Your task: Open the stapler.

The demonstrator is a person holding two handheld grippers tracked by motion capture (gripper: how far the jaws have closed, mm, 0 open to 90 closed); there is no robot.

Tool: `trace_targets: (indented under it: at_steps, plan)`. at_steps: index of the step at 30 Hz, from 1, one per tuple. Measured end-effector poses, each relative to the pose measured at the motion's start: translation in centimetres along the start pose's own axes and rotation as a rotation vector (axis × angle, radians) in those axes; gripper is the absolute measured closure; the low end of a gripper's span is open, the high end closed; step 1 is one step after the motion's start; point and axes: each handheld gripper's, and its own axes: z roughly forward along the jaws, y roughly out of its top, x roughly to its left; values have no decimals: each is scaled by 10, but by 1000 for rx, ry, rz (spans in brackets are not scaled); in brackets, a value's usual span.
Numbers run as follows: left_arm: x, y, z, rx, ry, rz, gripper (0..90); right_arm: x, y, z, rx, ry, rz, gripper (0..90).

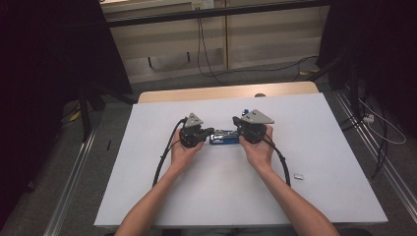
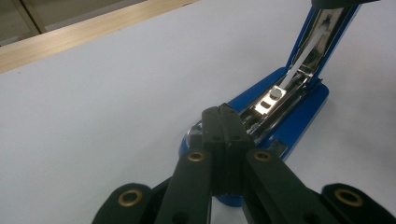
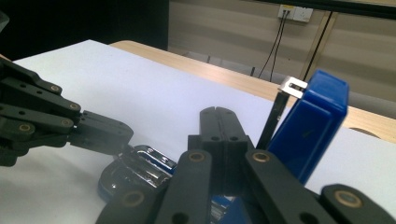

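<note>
Both forearms reach inward — left tongs (image 2: 223, 122) and right tongs (image 3: 218, 122) pressed together at the opened stapler (image 2: 285, 109).

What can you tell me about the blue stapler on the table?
The blue stapler lies on the white table between both grippers. It looks like blue plastic with shiny metal inside. Its top cover is swung open and stands upward, so the staple channel is exposed. The shut left gripper presses at its front end; the shut right gripper is at the raised cover.
</note>
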Motion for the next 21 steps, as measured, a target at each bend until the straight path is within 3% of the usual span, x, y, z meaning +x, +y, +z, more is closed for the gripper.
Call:
trace_targets:
  at_steps: [8,15,17,21]
  plan:
    - [0,0,0,-1,0,-4,900,0,0,-2,11,-23,-17,900]
    - [0,0,0,0,-1,-8,900,-6,-2,-5,21,-26,-10,900]
    - [1,0,0,0,-1,-4,900,-9,-3,-6,22,-30,13,900]
    - [0,0,0,0,0,-4,900,-8,-3,-7,28,-35,-4,900]
